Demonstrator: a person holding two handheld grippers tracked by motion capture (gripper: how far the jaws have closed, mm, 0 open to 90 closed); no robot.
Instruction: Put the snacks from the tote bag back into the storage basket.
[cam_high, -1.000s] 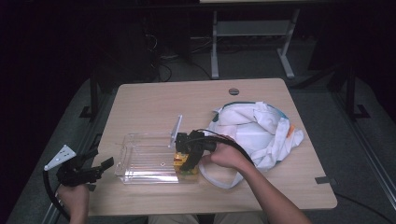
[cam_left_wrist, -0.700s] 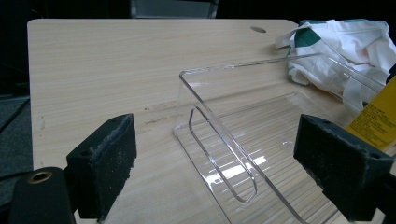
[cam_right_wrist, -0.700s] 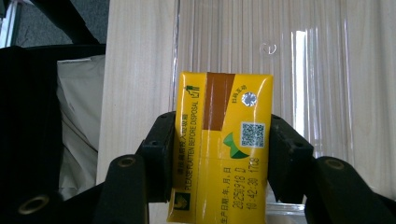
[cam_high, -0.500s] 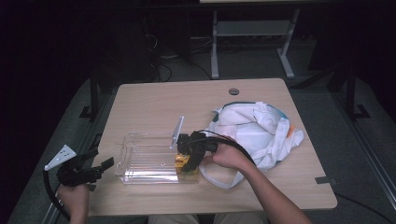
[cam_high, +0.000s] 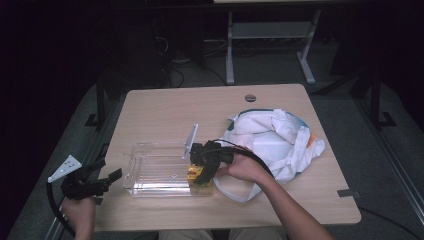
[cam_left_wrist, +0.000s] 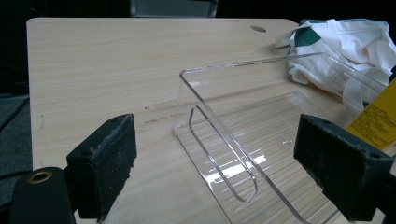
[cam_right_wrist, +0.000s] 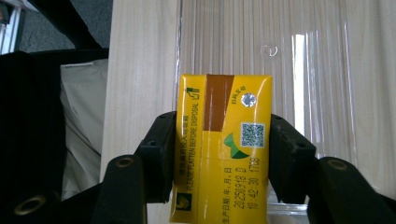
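Observation:
A yellow drink carton (cam_right_wrist: 222, 140) stands between the pads of my right gripper (cam_right_wrist: 223, 154), which still touch both of its sides. The jaws have just been opening a little. The carton (cam_high: 196, 175) is at the right end of a clear plastic tray (cam_high: 150, 170), low inside it, with the right gripper (cam_high: 202, 172) pointing down. My left gripper (cam_high: 112, 177) is held off the table's left edge, open with nothing between its pads. It (cam_left_wrist: 224, 172) faces the tray's (cam_left_wrist: 243, 140) handled end wall.
A crumpled white cloth bag (cam_high: 272, 140) with teal trim lies to the right of the tray, its strap looping toward the front edge. The wooden table (cam_high: 165, 110) has a round cable hole (cam_high: 250, 97) at the back. A dark floor surrounds the table.

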